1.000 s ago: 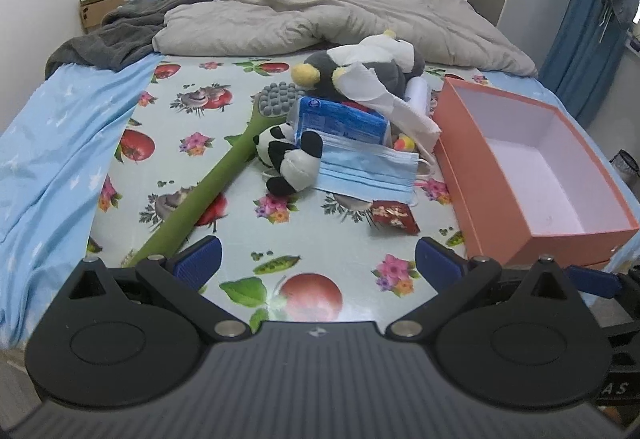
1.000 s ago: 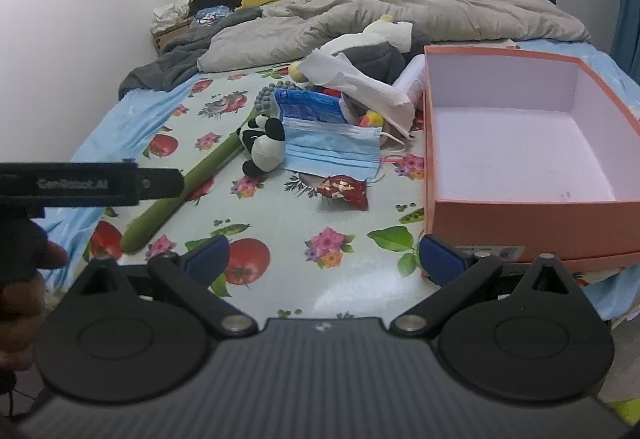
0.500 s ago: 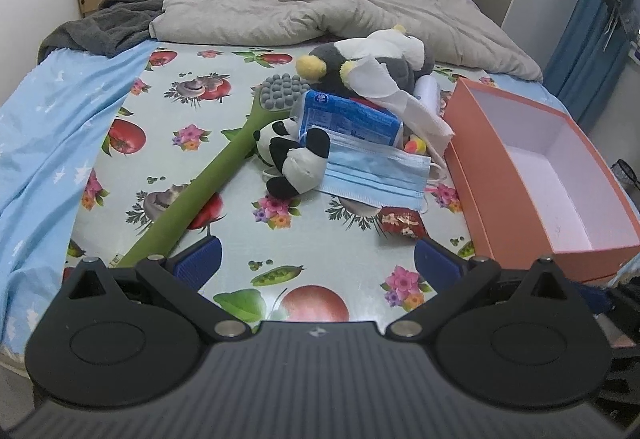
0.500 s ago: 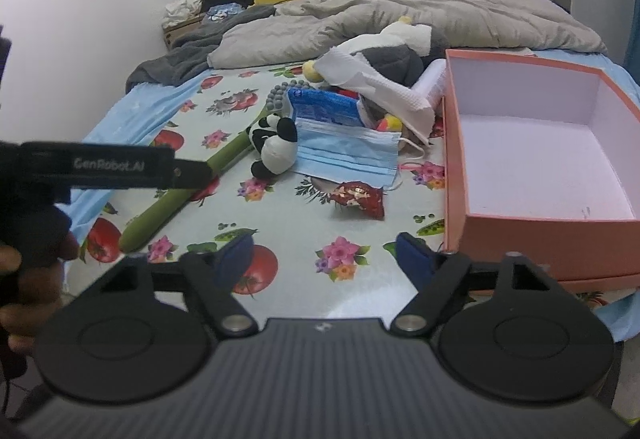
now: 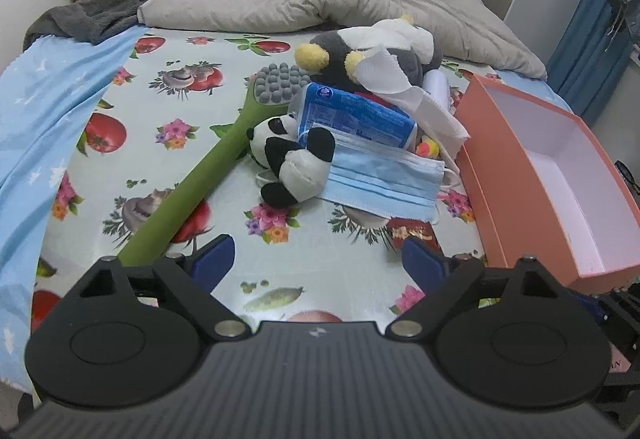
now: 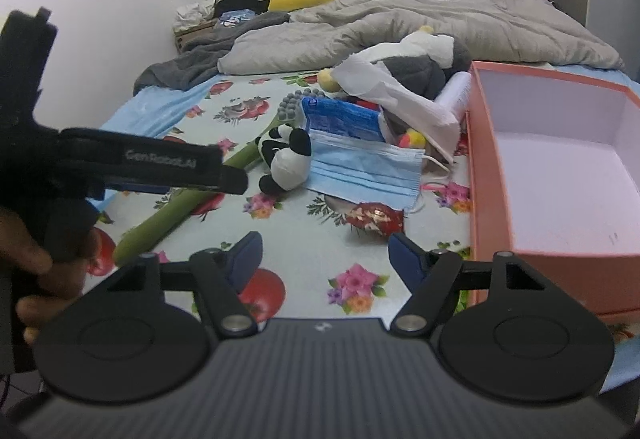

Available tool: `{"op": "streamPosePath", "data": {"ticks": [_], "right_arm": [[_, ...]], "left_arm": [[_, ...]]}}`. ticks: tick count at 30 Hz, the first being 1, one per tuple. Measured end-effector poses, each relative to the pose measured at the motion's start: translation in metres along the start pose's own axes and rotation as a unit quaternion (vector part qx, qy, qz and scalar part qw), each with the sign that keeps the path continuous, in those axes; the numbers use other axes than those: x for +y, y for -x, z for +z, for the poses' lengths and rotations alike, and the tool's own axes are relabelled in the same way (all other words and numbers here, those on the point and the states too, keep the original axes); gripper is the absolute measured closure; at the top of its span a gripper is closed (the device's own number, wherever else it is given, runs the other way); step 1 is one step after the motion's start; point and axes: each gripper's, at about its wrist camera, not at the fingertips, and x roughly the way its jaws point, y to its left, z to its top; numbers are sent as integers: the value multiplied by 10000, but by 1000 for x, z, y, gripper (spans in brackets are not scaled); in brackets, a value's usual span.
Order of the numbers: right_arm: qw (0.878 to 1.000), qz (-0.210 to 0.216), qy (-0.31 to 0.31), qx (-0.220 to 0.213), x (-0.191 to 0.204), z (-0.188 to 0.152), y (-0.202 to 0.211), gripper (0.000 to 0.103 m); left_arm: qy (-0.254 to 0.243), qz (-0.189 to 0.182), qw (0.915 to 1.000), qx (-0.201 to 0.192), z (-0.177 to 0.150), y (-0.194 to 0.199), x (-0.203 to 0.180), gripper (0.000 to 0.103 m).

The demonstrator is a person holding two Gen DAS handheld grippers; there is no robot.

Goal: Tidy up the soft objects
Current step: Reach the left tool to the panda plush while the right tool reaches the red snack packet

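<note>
My left gripper (image 5: 316, 259) stands wide, nothing between its blue pads, though its jaws have just been drawing in a little. My right gripper (image 6: 322, 255) is narrower, its jaws also just closing, and it too holds nothing; both hang over the flowered cloth (image 5: 168, 87) on the bed.

Ahead of me lies a heap of soft things. A small panda toy (image 5: 294, 159) lies on its side, black and white, touching a green long-handled massager (image 5: 200, 187) with a grey knobbed head. A light blue face mask (image 5: 384, 179), pleated, lies partly over the panda's side. Behind it sits a blue tissue packet (image 5: 356, 117), and behind that a larger grey and white plush toy (image 5: 380, 51) with yellow tips, a white cloth (image 5: 404, 87) draped over it. A small red packet (image 6: 374, 217) lies just in front of the mask, near my right pads.

To the right of the heap stands an orange box (image 6: 486, 175), open, its pale inside bare. The heap lies just beside its left wall.
</note>
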Motion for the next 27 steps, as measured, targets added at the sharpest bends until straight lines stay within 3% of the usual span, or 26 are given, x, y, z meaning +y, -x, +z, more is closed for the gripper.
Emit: {"op": "streamPosePath", "data": {"ticks": [16, 27], "right_arm": [[9984, -415, 125, 372, -15, 16, -98, 32], [9964, -458, -378, 600, -45, 21, -137, 32]], "left_arm": [[-4, -53, 9992, 400, 34, -94, 19, 10], [-95, 1, 9982, 591, 54, -156, 17, 10]]}}
